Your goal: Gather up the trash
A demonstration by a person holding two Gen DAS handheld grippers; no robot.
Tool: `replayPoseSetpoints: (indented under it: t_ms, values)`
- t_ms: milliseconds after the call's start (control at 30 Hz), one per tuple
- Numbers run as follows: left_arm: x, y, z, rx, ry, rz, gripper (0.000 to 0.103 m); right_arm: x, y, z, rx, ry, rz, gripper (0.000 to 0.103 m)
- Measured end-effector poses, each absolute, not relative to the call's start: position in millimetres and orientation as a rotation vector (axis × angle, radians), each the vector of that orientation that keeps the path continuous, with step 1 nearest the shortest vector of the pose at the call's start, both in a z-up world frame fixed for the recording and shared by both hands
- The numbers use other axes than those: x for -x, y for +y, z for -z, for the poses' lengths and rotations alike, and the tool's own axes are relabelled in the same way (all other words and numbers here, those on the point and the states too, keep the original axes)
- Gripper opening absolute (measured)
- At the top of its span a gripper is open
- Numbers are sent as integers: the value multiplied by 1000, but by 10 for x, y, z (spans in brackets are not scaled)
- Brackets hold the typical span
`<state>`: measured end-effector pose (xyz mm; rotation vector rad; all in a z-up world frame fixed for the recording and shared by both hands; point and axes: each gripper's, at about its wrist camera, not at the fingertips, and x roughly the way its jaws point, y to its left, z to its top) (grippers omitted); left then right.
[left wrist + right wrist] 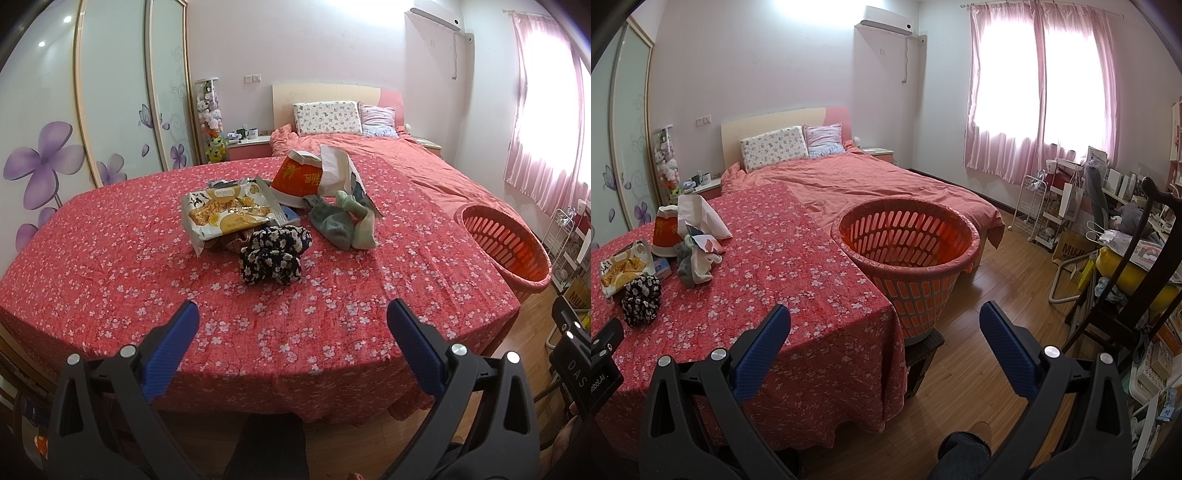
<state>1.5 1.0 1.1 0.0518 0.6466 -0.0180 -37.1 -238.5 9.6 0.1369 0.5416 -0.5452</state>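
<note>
A pile lies mid-table on the red floral cloth (110,266): a yellow snack wrapper (225,212), a red paper cup (297,177) on its side, a white paper bag (338,166), green-grey socks (340,221) and a dark floral cloth bundle (271,256). My left gripper (291,321) is open and empty, short of the pile over the near table edge. A pink slotted basket (908,251) stands at the table's right end. My right gripper (884,325) is open, empty, facing the basket. In the right wrist view the pile shows at left: wrapper (624,267), cup (666,230), bundle (641,301).
A bed (857,184) with a pink quilt and pillows lies behind the table. A dark wooden chair (1126,288), a white wire rack (1030,206) and cluttered shelves fill the right side. The basket rests on a dark stool (925,354). Wooden floor (990,273) lies between basket and chair.
</note>
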Motion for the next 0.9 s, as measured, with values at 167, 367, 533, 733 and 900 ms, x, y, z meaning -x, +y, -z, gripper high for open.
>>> replayPoseSetpoints:
  t_ms: [167,367,533,733,900]
  values:
    - [-98,54,45,-37,653,9,99,303,-2383,-79,-135,557,539,101]
    - [-275,272,102,-3,672,-34,99,158,-2311,-20,-117,581,510,101]
    - [-458,549,132,35,684,-79,99,20,-2239,10,-126,610,463,101]
    - [-609,905,130,81,671,-141,99,-253,-2080,8,-141,636,366,101]
    - [-780,1079,109,87,656,-147,99,-547,-1902,-52,-155,633,254,100]
